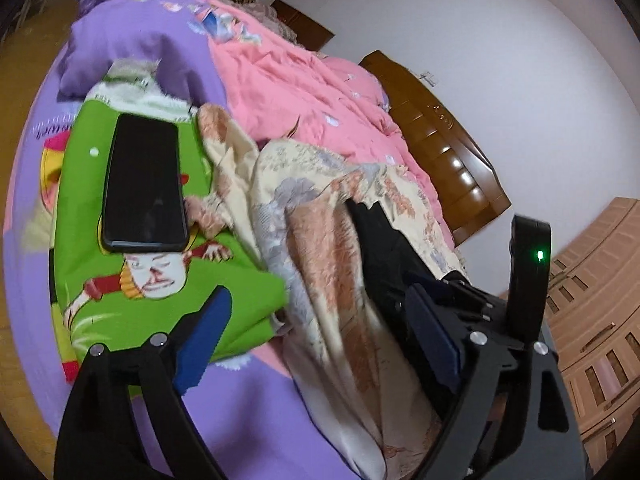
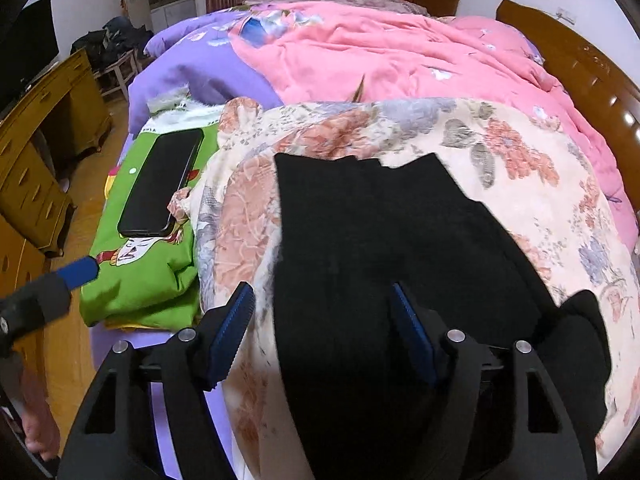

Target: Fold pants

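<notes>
The black pants (image 2: 380,240) lie lengthwise on a floral blanket (image 2: 500,152) on the bed, their two far ends side by side. My right gripper (image 2: 324,332) hovers over the near part of the pants. It is open, its left pad over the blanket and its right pad over the black cloth, neither pressing. My left gripper (image 1: 320,340) is open above the blanket's left edge (image 1: 320,248), with nothing held. The pants (image 1: 384,248) show as a dark strip to its right. One blue fingertip of the left gripper (image 2: 78,272) shows at the left edge of the right wrist view.
A black phone (image 2: 160,184) rests on a green cartoon-print cloth (image 2: 148,276) left of the blanket. A pink quilt (image 2: 380,52) and purple bedding (image 2: 200,68) lie beyond. Wooden headboard (image 2: 580,68) at right, wooden dresser (image 2: 36,152) at left. A hand (image 2: 36,420) shows bottom left.
</notes>
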